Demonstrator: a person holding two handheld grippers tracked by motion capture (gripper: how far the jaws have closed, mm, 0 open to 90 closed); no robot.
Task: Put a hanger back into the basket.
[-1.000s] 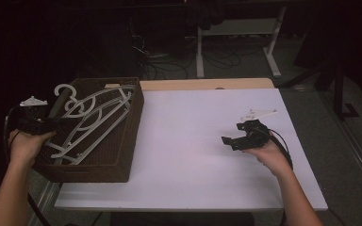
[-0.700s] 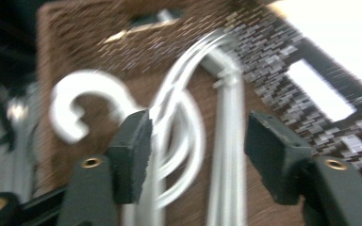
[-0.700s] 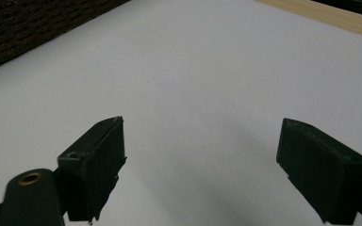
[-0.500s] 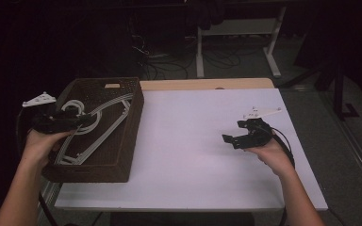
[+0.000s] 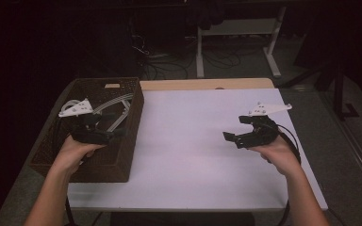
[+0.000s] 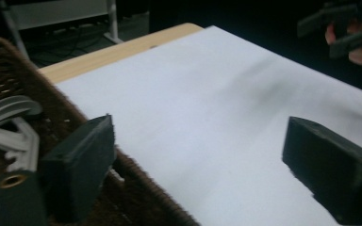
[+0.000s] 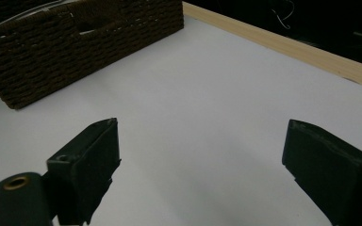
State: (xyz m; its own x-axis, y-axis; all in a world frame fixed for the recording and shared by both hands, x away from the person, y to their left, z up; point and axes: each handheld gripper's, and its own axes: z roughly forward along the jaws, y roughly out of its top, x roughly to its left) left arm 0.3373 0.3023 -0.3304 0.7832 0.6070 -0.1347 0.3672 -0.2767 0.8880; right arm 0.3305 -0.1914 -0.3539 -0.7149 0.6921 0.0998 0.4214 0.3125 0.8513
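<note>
A brown woven basket stands on the left end of the white table. White plastic hangers lie inside it. My left gripper hovers over the basket's near right part and points toward the table. Its jaws have just been opening and nothing is between them. In the left gripper view the left gripper frames bare table, with the hangers at its left. My right gripper is held above the table's right side, open and empty. The right gripper view has the right gripper facing the basket.
A pale wooden strip runs along the table's far edge. Beyond it are a dark floor, cables and a white desk frame. The basket's left side overhangs the white surface near the table's left edge.
The left gripper has let go of the hangers, which have settled down into the basket. It has opened and moved right over the basket. The right hand has risen slightly.
</note>
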